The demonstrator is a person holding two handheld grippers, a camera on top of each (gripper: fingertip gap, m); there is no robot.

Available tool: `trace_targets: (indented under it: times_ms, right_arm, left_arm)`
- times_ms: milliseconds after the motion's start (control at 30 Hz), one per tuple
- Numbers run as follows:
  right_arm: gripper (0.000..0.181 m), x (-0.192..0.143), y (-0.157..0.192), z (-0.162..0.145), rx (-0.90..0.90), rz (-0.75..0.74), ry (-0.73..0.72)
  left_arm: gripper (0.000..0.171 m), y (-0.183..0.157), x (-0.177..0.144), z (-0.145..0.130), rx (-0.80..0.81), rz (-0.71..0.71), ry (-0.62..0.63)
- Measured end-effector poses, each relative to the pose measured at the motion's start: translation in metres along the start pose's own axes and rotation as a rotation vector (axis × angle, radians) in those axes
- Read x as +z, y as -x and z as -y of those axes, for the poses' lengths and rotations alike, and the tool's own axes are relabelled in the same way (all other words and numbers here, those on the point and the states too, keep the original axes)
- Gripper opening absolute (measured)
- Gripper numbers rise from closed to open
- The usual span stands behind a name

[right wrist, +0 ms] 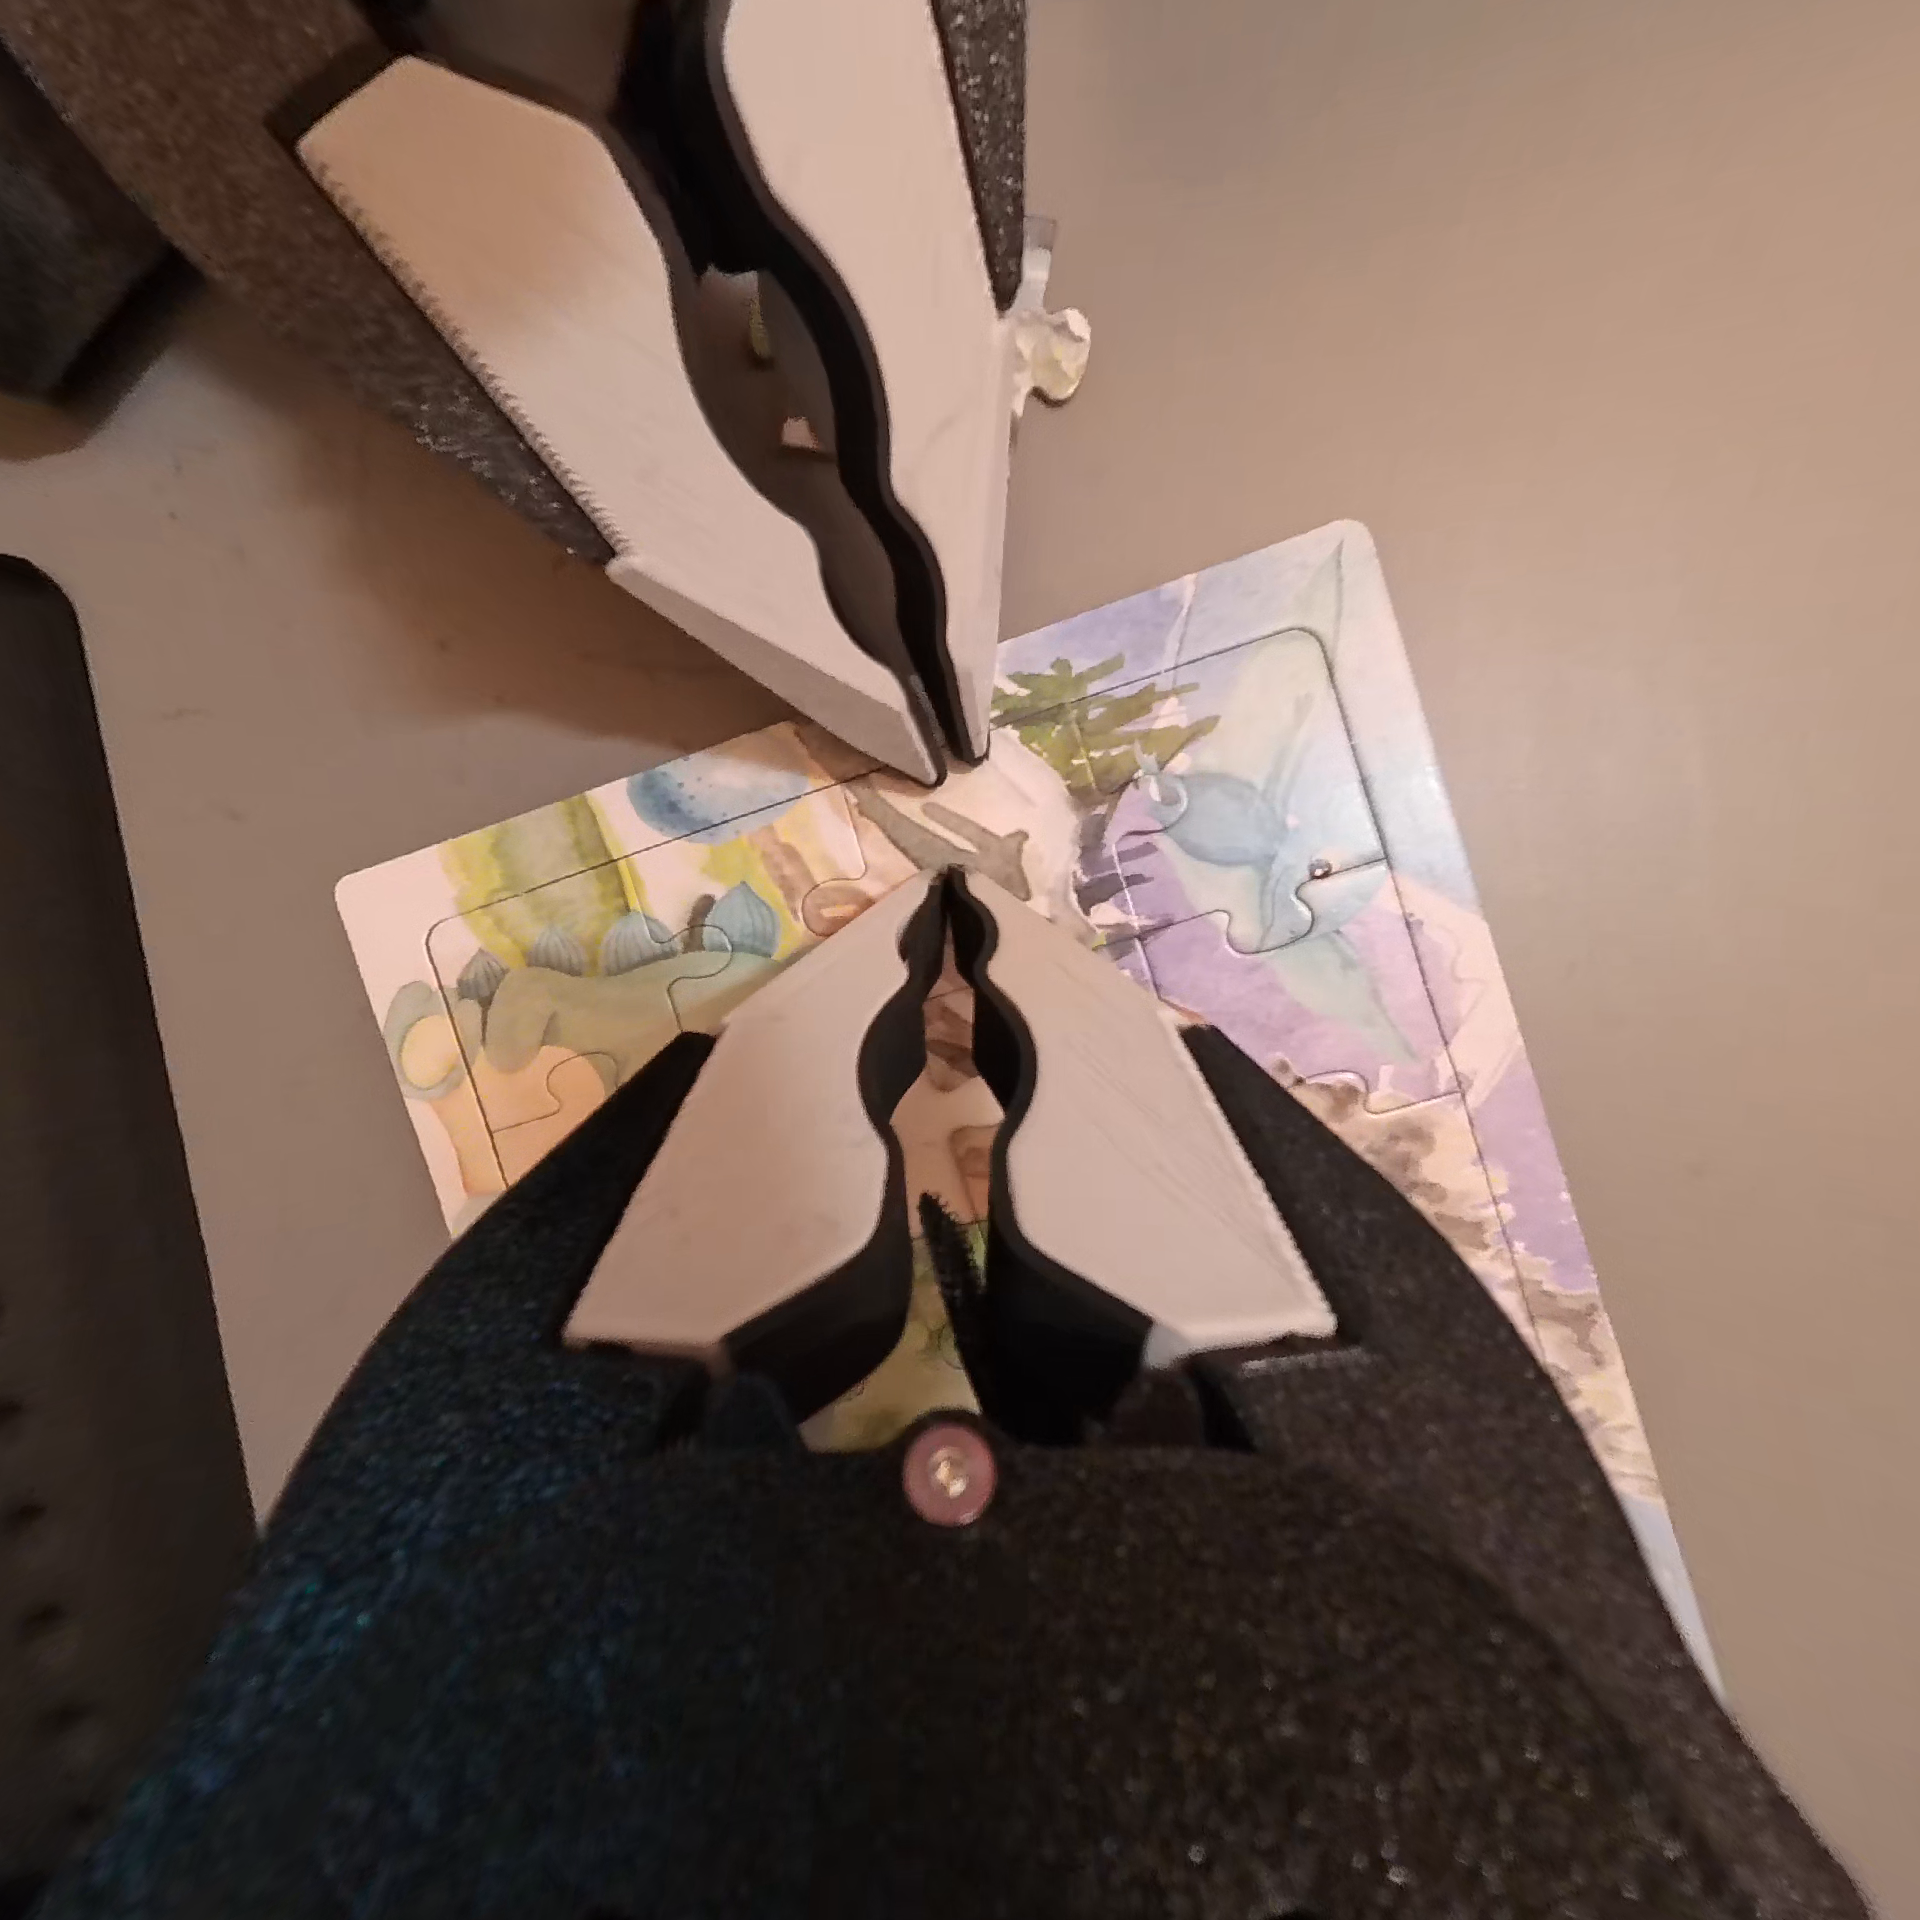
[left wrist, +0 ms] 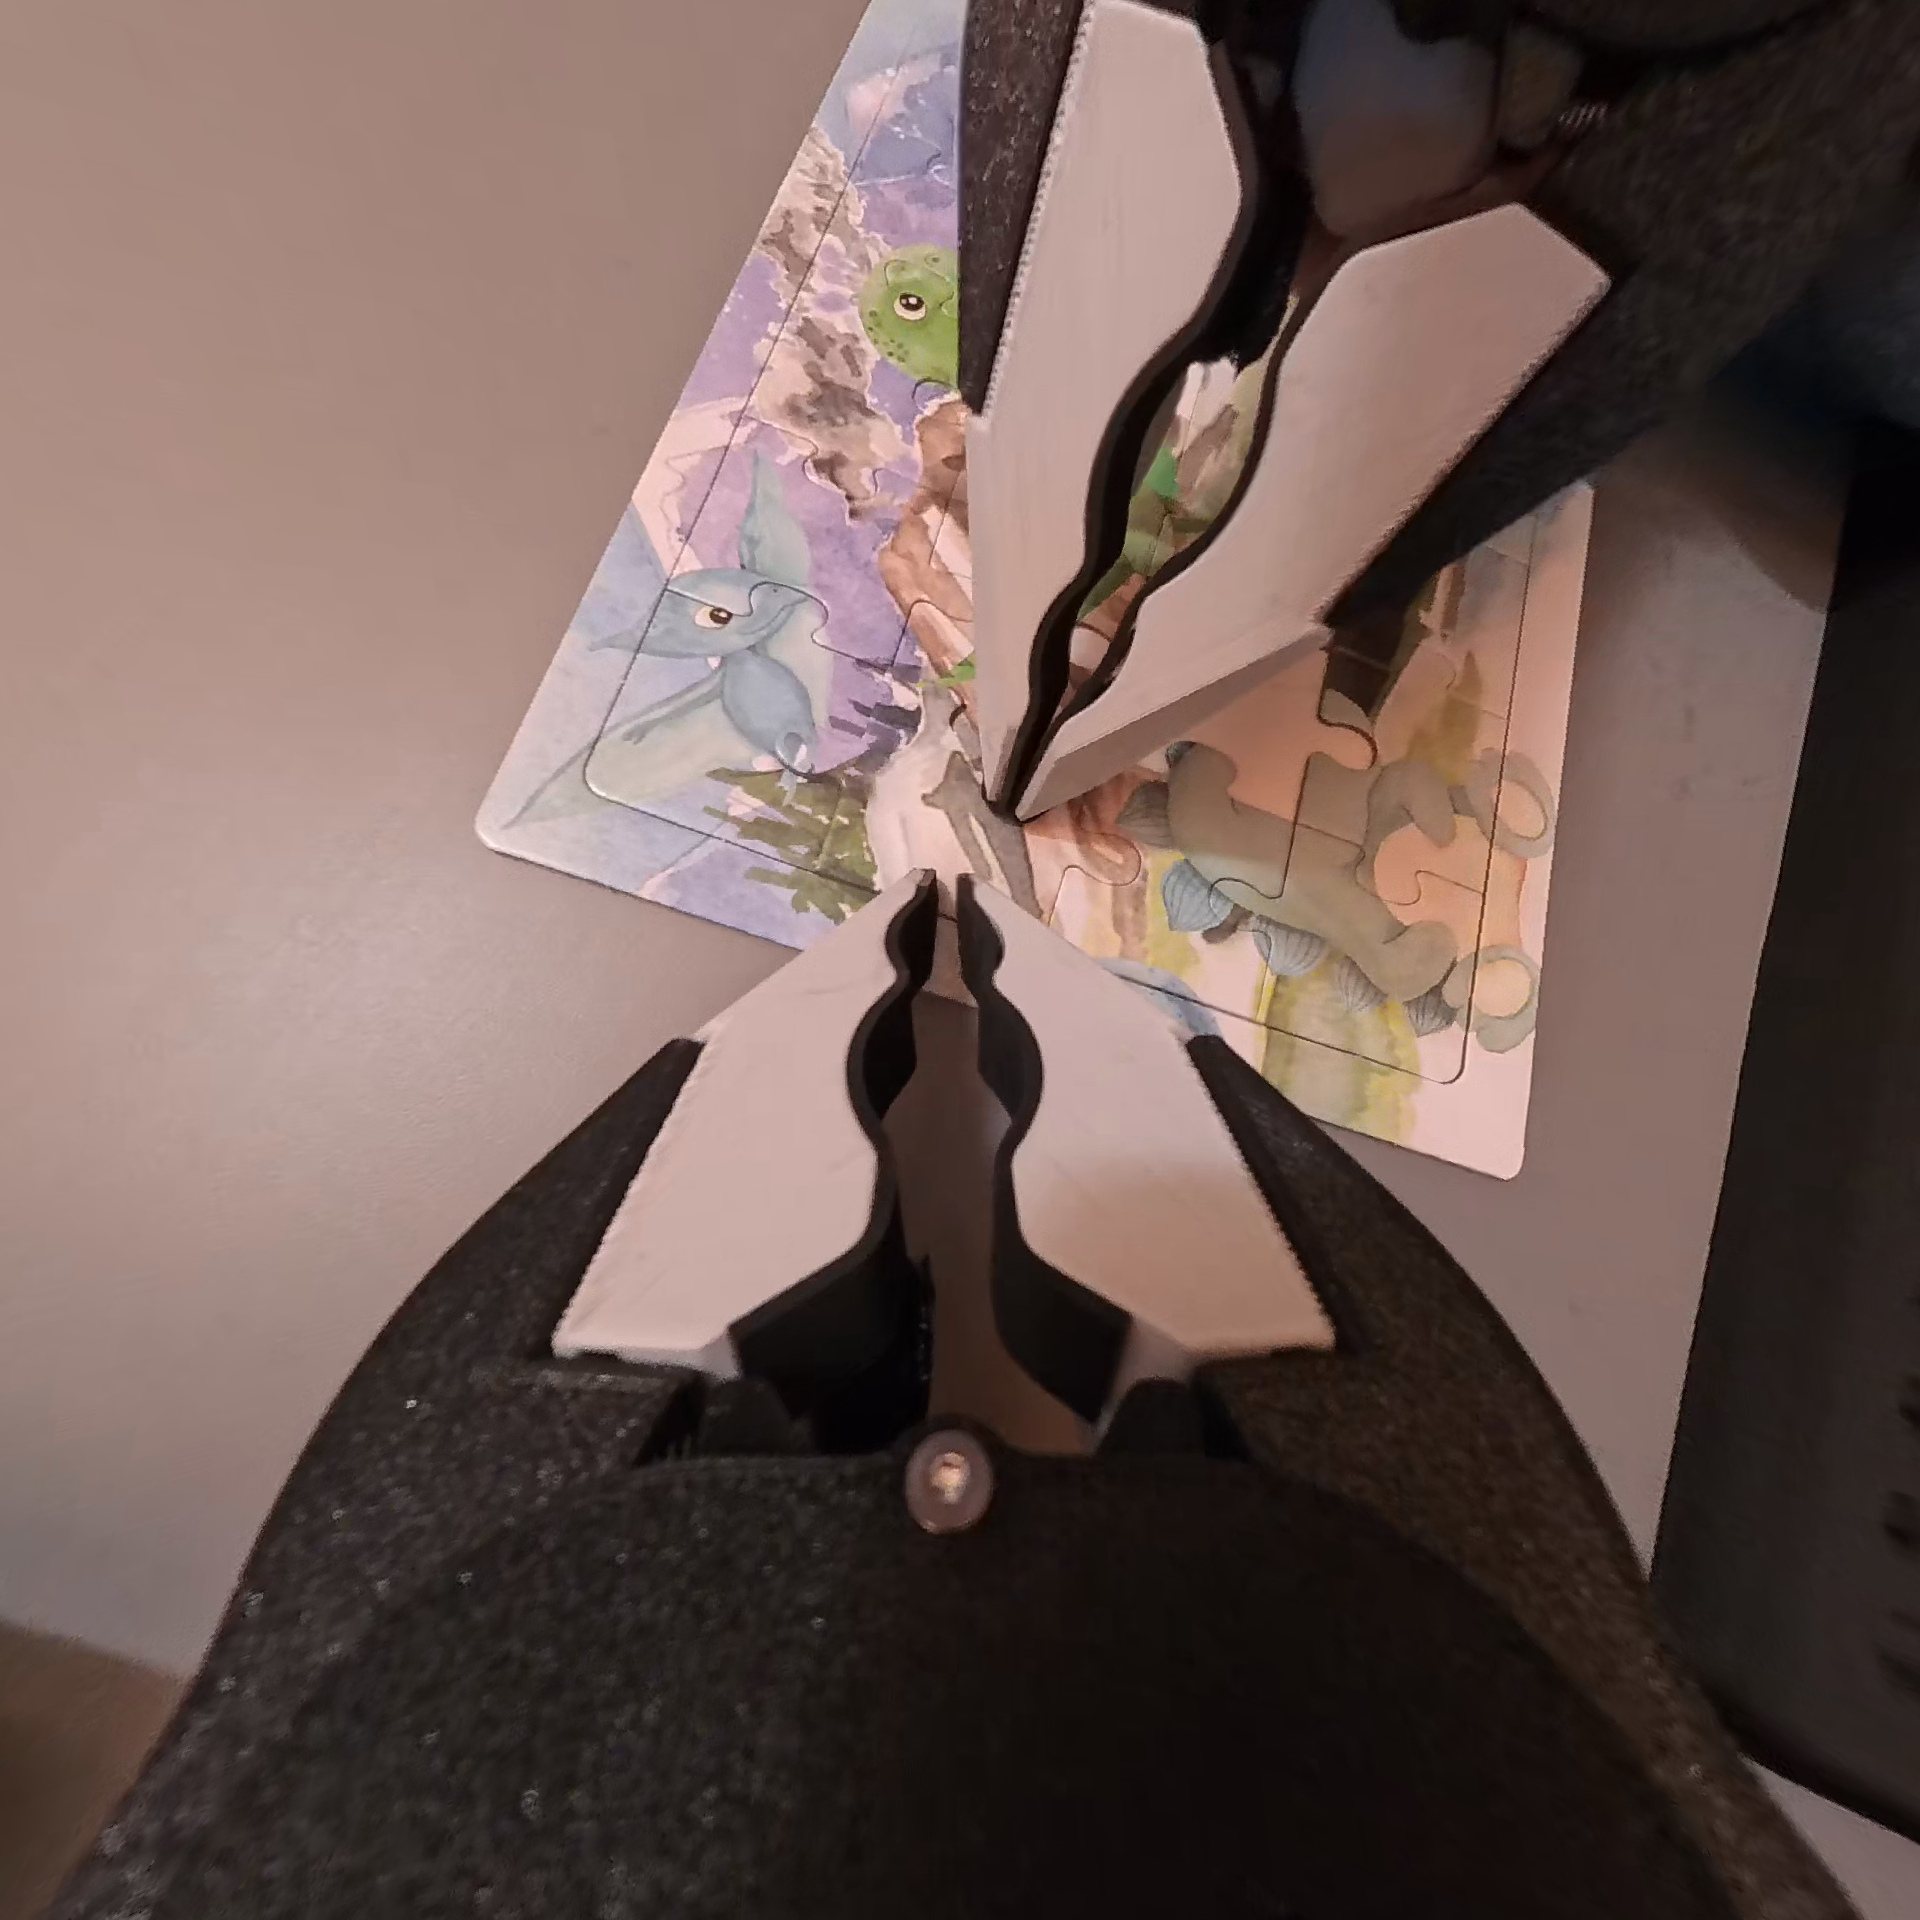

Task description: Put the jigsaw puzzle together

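The jigsaw puzzle, a pastel dinosaur picture in a white card frame, lies flat on the grey table with its pieces sitting in the frame. My left gripper is shut and empty, with its tips at the near edge of the frame. My right gripper comes in from above, shut and empty, its tips touching a piece with a grey branch near the puzzle's middle. In the right wrist view the right gripper is over the puzzle, and the left gripper meets it tip to tip.
A black padded object stands just right of the puzzle; it shows at the left edge of the right wrist view. A small pale translucent thing lies on the table beyond the left gripper. The grippers are tip to tip, or close to it. From the left gripper's tips to the small pale translucent thing is close to 8 cm.
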State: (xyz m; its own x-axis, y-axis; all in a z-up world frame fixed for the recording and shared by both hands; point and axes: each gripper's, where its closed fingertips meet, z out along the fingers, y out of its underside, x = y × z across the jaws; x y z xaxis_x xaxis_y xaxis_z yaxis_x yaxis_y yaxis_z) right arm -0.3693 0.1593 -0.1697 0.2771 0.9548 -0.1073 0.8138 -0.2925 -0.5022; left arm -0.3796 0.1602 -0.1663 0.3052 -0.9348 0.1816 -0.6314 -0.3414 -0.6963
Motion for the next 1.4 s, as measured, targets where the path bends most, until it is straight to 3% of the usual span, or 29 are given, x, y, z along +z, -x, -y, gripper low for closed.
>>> trace_targets:
  times_ms: [233, 400, 467, 567, 767, 867, 1000, 1167, 1267, 1400]
  right_arm:
    - [0.000, 0.000, 0.000, 0.000, 0.054, 0.058, -0.029]
    - [0.000, -0.020, -0.021, 0.017, 0.049, -0.080, -0.136]
    - [0.000, -0.018, -0.029, 0.009, 0.050, -0.136, -0.096]
    - [0.000, -0.003, -0.027, -0.007, 0.084, -0.102, -0.037]
    - [0.000, -0.007, -0.032, -0.004, 0.048, -0.173, -0.029]
    - [0.000, -0.020, -0.009, 0.014, 0.033, -0.103, -0.119]
    - [0.000, -0.002, 0.001, -0.007, 0.024, -0.095, -0.027]
    - [0.000, -0.005, 0.003, -0.009, 0.035, -0.077, -0.042]
    - [0.000, -0.009, 0.024, 0.006, 0.007, -0.001, -0.117]
    - [0.000, -0.001, 0.018, -0.009, 0.022, -0.027, -0.039]
  left_arm:
    - [0.000, 0.005, 0.003, 0.010, -0.021, 0.040, -0.053]
    - [0.000, 0.005, 0.006, 0.006, -0.006, 0.048, -0.036]
    - [0.000, 0.005, 0.006, 0.006, -0.004, 0.053, -0.036]
    - [0.000, 0.005, 0.006, 0.005, 0.003, 0.056, -0.029]
    - [0.000, 0.005, 0.006, 0.005, 0.003, 0.060, -0.023]
    - [0.000, 0.005, 0.006, 0.004, -0.001, 0.057, -0.024]
    - [0.000, 0.005, 0.006, 0.004, -0.005, 0.050, -0.027]
    - [0.000, 0.005, 0.005, 0.004, -0.008, 0.048, -0.029]
    - [0.000, 0.005, 0.005, 0.004, -0.014, 0.043, -0.032]
    - [0.000, 0.004, 0.004, 0.004, -0.026, 0.030, -0.033]
